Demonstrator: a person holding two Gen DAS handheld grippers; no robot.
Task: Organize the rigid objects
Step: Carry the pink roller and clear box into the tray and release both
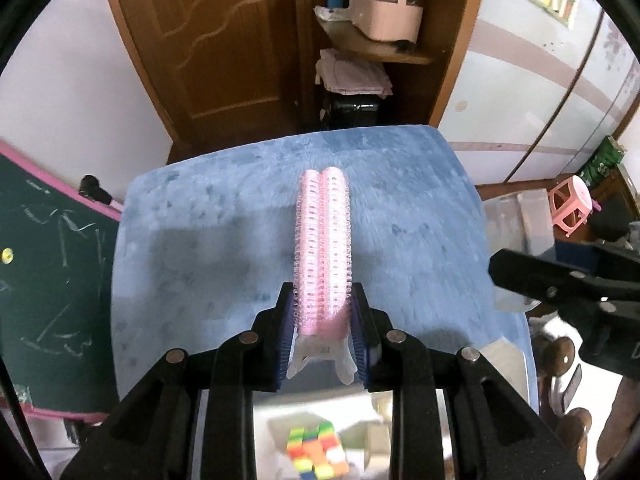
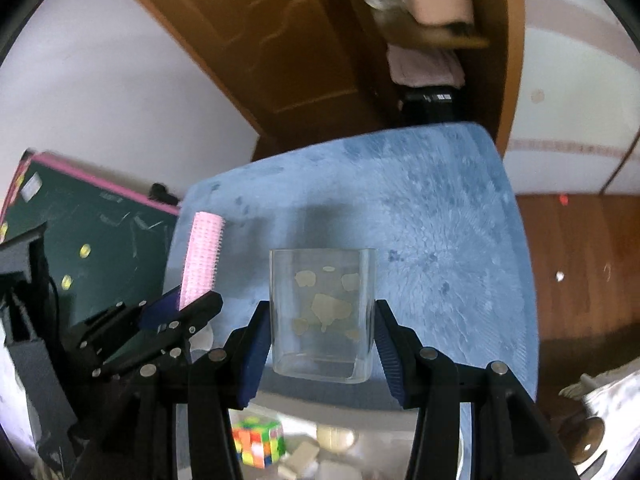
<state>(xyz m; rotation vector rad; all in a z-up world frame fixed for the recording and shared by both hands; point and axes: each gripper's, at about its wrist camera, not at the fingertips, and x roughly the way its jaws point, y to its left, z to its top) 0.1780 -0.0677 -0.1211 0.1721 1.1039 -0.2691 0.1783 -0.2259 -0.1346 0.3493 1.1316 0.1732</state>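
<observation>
Left gripper [image 1: 323,320] pinches pink hair-roller clip [image 1: 323,240], raised above blue mat [image 1: 192,240] | right gripper [image 2: 320,340] clamps clear square container [image 2: 322,312], also lifted | progress: both picked up, stowing remains | right view alone shows container; cube [image 2: 258,446] at 6 o'clock, below.

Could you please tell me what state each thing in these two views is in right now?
Left gripper: jaws shut on the pink hair clip.
Pink hair clip: held by its end, lifted off the blue mat.
Right gripper: jaws shut on the clear container.
Clear container: empty, held above the mat.
Colourful cube: lying below, untouched.
</observation>
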